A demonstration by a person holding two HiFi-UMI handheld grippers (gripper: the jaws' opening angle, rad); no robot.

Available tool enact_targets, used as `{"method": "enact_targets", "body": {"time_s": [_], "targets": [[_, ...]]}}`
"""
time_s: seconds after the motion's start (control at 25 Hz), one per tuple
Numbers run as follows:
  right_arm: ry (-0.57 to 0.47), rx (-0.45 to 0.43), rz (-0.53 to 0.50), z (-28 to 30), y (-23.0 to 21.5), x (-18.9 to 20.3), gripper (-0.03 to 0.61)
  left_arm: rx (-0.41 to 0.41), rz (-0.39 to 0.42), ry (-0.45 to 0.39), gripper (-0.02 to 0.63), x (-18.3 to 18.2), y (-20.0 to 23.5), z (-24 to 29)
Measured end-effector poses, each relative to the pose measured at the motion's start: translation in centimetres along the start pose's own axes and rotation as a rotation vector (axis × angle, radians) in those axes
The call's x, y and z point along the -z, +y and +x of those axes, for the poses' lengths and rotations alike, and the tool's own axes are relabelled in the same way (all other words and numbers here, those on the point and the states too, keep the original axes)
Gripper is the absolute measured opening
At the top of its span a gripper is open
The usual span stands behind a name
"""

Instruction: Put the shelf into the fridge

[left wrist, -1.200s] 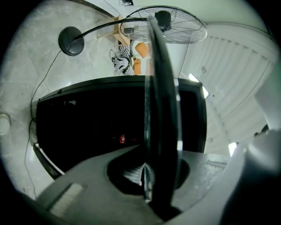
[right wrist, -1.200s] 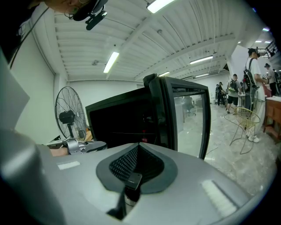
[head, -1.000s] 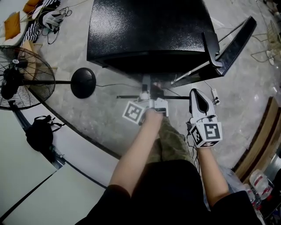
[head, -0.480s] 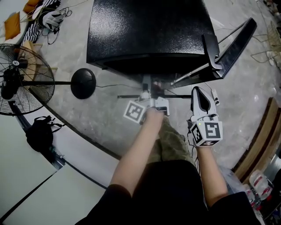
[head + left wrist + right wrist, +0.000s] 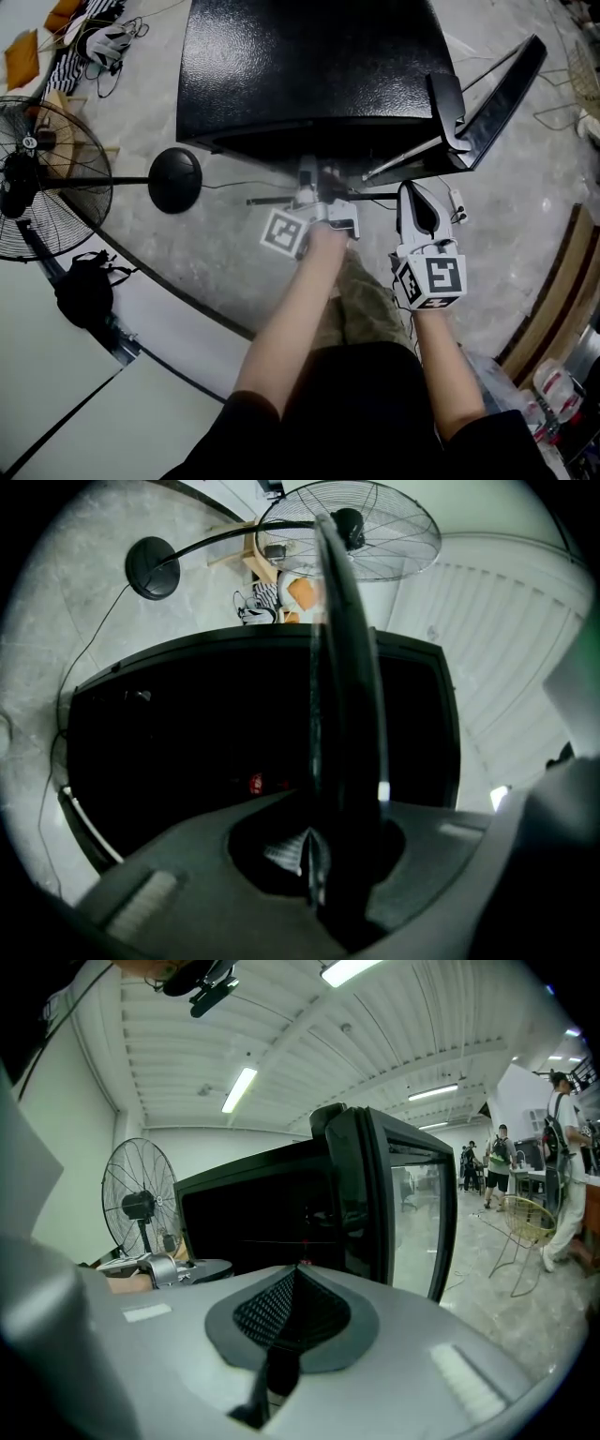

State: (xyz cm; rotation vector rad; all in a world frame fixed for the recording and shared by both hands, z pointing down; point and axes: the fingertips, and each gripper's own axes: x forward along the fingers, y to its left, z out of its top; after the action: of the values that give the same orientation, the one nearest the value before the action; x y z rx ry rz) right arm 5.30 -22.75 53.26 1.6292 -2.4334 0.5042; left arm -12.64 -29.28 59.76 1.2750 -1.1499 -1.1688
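The black fridge [image 5: 309, 66] stands ahead of me, its door [image 5: 497, 94] swung open to the right. My left gripper [image 5: 319, 187] is shut on the front edge of the shelf [image 5: 370, 196], a thin dark panel seen edge-on just before the fridge's opening. In the left gripper view the shelf [image 5: 342, 667] runs up from the jaws [image 5: 314, 841] as a dark band across the fridge's dark interior [image 5: 187, 752]. My right gripper [image 5: 407, 190] hovers just right of the shelf, shut with nothing in it [image 5: 295, 1274], facing the fridge [image 5: 272, 1213].
A standing fan [image 5: 42, 178] with a round base [image 5: 175, 178] is on the left, a black backpack [image 5: 84, 281] below it. Wooden boards [image 5: 562, 300] lie at the right. A wire chair [image 5: 520, 1227] and people [image 5: 562, 1176] are beyond the door.
Both grippers and the shelf have shifted slightly left and toward the fridge opening. The grip on the shelf is unchanged.
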Motion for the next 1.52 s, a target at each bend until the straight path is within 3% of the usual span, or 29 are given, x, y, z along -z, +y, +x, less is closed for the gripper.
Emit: {"method": "enact_targets", "body": {"time_s": [1.52], "targets": [[0.024,0.014,0.012,4.3,0.1,0.6,0.003,0.049,0.016,0.014,0.025,-0.8,0.4,6.6]]}}
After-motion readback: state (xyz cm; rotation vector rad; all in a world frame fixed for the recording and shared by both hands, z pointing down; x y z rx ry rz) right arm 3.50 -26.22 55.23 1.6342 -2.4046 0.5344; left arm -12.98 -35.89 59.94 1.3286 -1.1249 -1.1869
